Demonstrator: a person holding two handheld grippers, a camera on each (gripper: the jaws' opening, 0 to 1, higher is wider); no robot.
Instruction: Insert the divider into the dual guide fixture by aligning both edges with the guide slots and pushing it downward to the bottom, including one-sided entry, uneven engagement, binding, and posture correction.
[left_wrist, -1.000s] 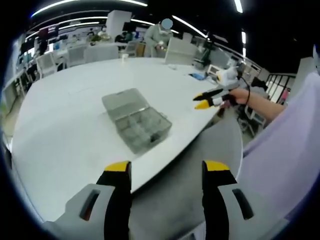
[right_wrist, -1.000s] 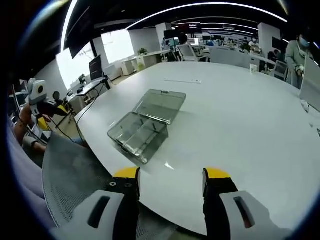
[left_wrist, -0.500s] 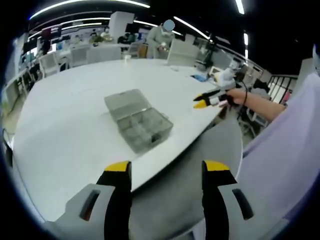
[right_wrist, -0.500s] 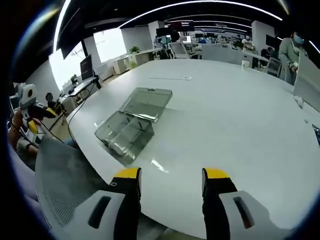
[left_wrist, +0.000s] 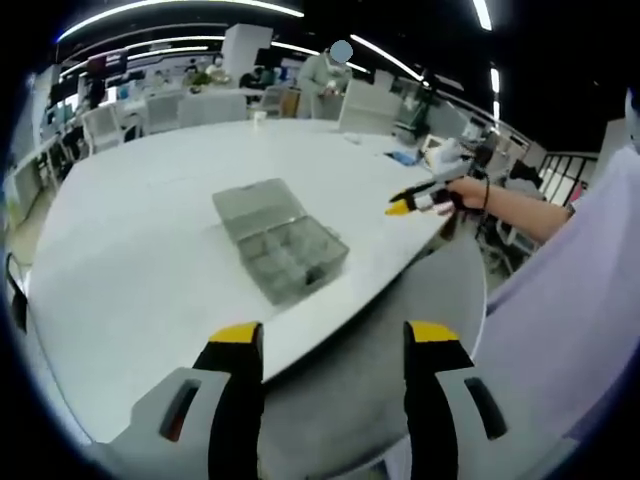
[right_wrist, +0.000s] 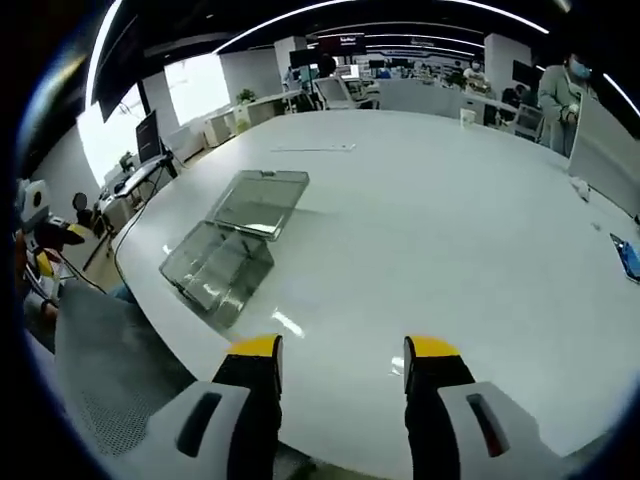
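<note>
A clear plastic compartment box (left_wrist: 285, 250) lies on the white round table (left_wrist: 130, 230), its lid (left_wrist: 256, 204) folded open flat behind it. Thin partitions split its tray into several cells. My left gripper (left_wrist: 335, 340) hovers open and empty off the table's near edge, well short of the box. My right gripper (right_wrist: 344, 350) is open and empty over the table edge, with the box (right_wrist: 215, 265) ahead on its left. It comes into the left gripper view (left_wrist: 415, 198) from the right, held by a hand (left_wrist: 467, 190). The left gripper (right_wrist: 38, 228) appears at the far left.
A grey mesh chair back (left_wrist: 390, 310) sits below my left gripper, by the table edge. A blue phone (right_wrist: 628, 258) lies at the table's right side. Desks, chairs and a person (left_wrist: 325, 75) stand beyond the table.
The right gripper view has swung farther over the table, so the box sits more to its left. The box has not moved. Both grippers stay open; the left has barely moved.
</note>
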